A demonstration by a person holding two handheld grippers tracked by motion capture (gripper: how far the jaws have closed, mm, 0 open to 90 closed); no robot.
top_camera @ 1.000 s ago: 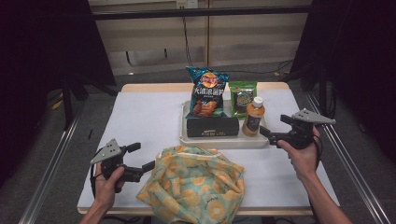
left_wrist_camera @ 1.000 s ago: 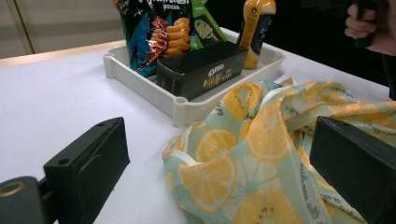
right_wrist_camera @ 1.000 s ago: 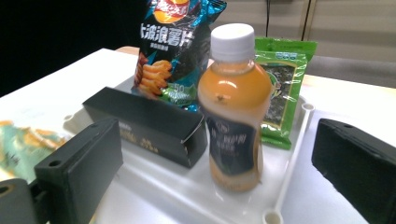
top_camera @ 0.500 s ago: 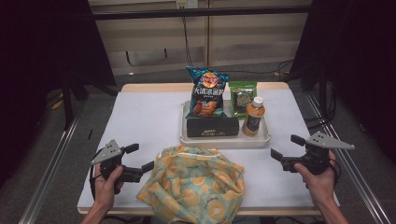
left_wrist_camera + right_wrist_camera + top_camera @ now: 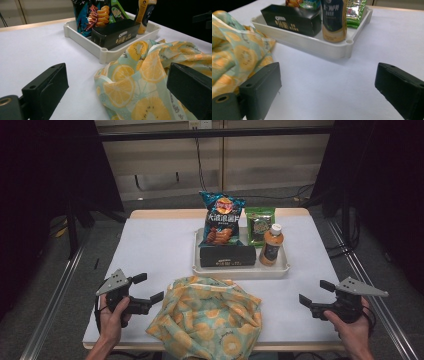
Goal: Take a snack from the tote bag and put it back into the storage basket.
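At worktop [image 5: 150,250] front edge: cloth bag [image 5: 207,317] between two spread claws, left claw [image 5: 148,288], right claw [image 5: 314,292] | bare room each side | tray [image 5: 240,270]: one box, one bottle, two packets

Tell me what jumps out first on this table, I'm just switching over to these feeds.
The fruit-print cloth bag stands out, crumpled at the near edge of the table between the left gripper and the right gripper, both open and holding nothing. Behind it, a white tray holds a black box, a chip bag, a green packet and a bottle.
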